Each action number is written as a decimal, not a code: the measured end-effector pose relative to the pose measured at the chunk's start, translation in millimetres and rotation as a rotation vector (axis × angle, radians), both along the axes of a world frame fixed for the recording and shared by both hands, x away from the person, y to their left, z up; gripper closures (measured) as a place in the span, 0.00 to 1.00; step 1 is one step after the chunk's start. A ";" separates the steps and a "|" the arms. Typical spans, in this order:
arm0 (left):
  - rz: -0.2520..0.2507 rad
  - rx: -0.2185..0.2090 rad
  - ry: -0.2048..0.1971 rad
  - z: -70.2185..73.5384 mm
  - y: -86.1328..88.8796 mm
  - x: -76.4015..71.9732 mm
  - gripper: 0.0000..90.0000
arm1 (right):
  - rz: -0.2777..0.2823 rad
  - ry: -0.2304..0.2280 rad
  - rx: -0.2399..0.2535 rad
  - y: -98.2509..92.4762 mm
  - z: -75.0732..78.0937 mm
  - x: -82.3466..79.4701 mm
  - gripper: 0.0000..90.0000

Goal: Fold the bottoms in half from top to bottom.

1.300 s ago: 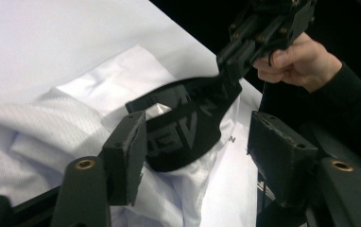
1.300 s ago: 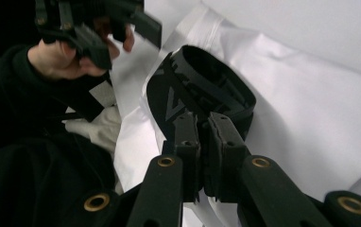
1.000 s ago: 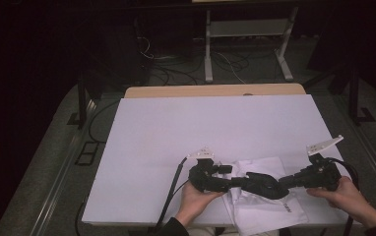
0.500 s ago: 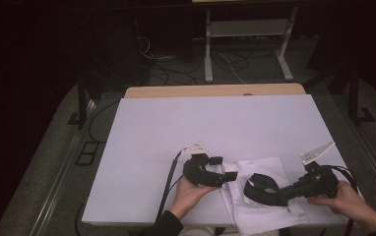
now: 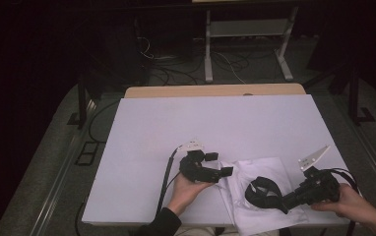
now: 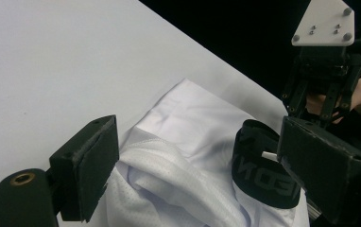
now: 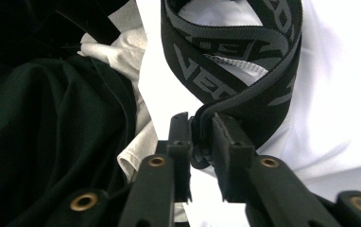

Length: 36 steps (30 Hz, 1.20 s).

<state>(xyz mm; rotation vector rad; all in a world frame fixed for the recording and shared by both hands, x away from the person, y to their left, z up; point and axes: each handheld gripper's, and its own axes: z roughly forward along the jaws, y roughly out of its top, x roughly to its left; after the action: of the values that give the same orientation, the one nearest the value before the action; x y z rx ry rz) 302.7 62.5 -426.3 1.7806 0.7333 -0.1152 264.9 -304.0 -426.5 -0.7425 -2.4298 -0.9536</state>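
**Right gripper pinches the waistband**

The black waistband (image 7: pixel 235 56) loops away ahead of the right gripper (image 7: pixel 202 137), whose fingers clamp its near edge, jaws just easing. Left gripper (image 6: pixel 193 161) has just spread wide, empty, over the white garment (image 6: pixel 178 123).

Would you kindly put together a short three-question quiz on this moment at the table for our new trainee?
1. True or false: the right gripper pinches the black waistband between its jaws.
2. How do the left gripper's jaws stand? A) shut on the waistband B) open, holding nothing C) shut on the white garment
3. On what does the white garment lie?

Key
1. True: in the right gripper view both pads press on the lettered band, though the jaws have just been opening slightly.
2. B: they have just been opening, and in the left gripper view they stand wide apart above the fabric.
3. On the white table, near the person's edge.
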 end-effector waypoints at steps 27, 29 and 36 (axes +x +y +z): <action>0.014 -0.013 -0.018 0.8 2.4 1.3 0.14 | -0.150 -0.119 0.023 5.7 33.5 52.9 0.86; 0.012 -0.012 -0.018 0.8 2.2 1.3 0.14 | -0.155 -0.124 0.018 7.7 30.9 59.2 0.90; 0.016 -0.021 -0.019 0.8 2.3 1.6 0.14 | -0.177 -0.117 -0.044 15.7 13.3 77.2 0.98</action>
<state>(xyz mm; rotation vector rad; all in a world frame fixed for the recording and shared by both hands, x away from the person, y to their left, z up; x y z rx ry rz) 304.2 64.8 -425.5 1.7528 0.7302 -0.0951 342.1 -288.3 -413.1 -0.9558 -2.5261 -1.0392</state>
